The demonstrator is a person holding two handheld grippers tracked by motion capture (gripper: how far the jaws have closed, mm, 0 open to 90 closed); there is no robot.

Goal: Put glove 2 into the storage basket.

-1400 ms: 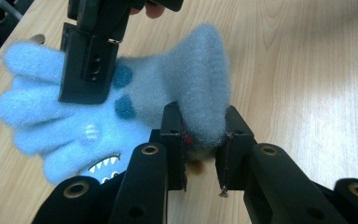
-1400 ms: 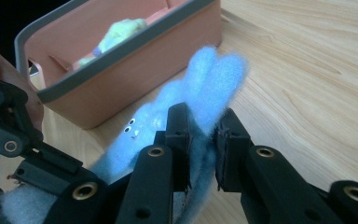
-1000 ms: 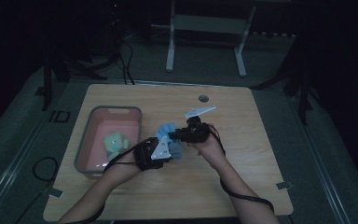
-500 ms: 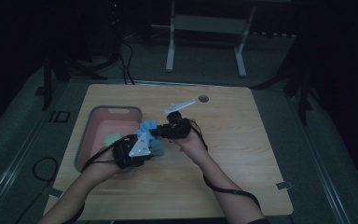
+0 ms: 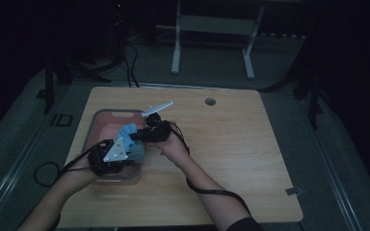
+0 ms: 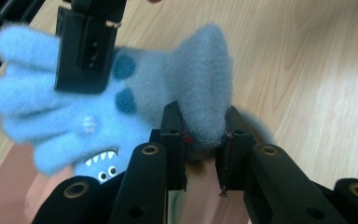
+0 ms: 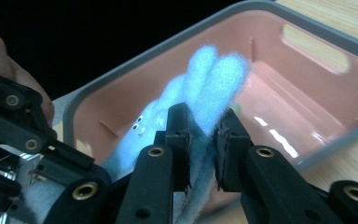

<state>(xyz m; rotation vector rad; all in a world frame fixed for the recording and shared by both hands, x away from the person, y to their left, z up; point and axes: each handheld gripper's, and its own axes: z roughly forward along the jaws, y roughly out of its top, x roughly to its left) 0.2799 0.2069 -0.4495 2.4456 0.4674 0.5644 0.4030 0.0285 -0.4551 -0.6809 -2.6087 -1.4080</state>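
Note:
A fuzzy blue glove [image 5: 131,140] with a cartoon monster face hangs stretched between both grippers, over the right rim of the pink bin [image 5: 107,121]. My left gripper [image 6: 203,116] is shut on the glove's greyish cuff [image 6: 205,84]. My right gripper [image 7: 204,116] is shut on the glove's finger ends [image 7: 219,79]. In the high view the left gripper [image 5: 113,155] is at the bin's near corner. The right gripper [image 5: 150,131] sits just right of the bin. In the left gripper view the right gripper's jaw crosses the glove's fingers at the upper left.
The pink bin [image 7: 307,88] has a grey rim and stands on the left part of the wooden table [image 5: 250,159]. A round cable hole [image 5: 210,101] lies near the table's far edge. A white stand [image 5: 212,29] is on the floor beyond.
Both hands have carried the glove leftward, from near the table's middle to over the bin's right side. Both grips look unchanged.

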